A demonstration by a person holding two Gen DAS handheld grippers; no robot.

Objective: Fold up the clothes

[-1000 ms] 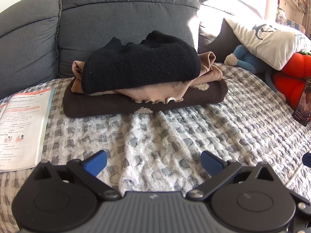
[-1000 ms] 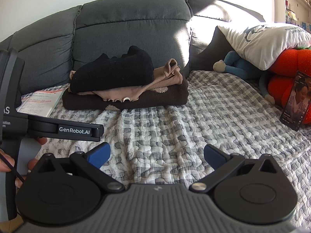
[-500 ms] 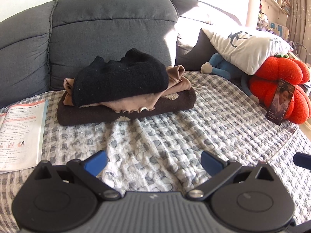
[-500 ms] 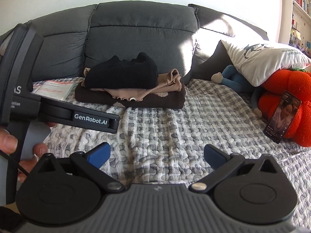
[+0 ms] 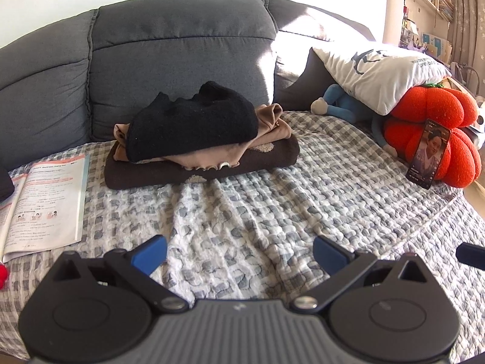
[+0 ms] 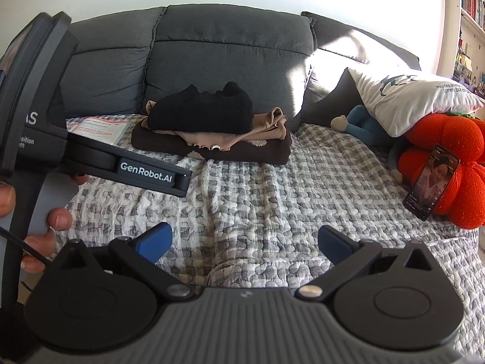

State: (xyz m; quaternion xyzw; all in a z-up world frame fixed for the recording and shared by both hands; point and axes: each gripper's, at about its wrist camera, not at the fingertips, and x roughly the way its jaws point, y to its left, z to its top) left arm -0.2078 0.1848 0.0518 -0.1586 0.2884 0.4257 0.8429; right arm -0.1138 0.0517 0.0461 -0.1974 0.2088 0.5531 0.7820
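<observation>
Now that you've drawn both the left gripper [image 5: 239, 250] and right gripper [image 6: 242, 238] back from the folded stack [image 5: 200, 139] (jaws wide, empty), folding looks finished.

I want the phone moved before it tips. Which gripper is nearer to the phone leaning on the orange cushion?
Right, by a little. The right gripper sits nearer the phone, which is ahead to its right. The left gripper is beside it, further left, jaws open too.

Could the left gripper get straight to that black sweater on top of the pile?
Probably yes. The left gripper is open and empty, and only bare checked blanket lies between it and the black sweater, which tops the stack uncovered.
</observation>
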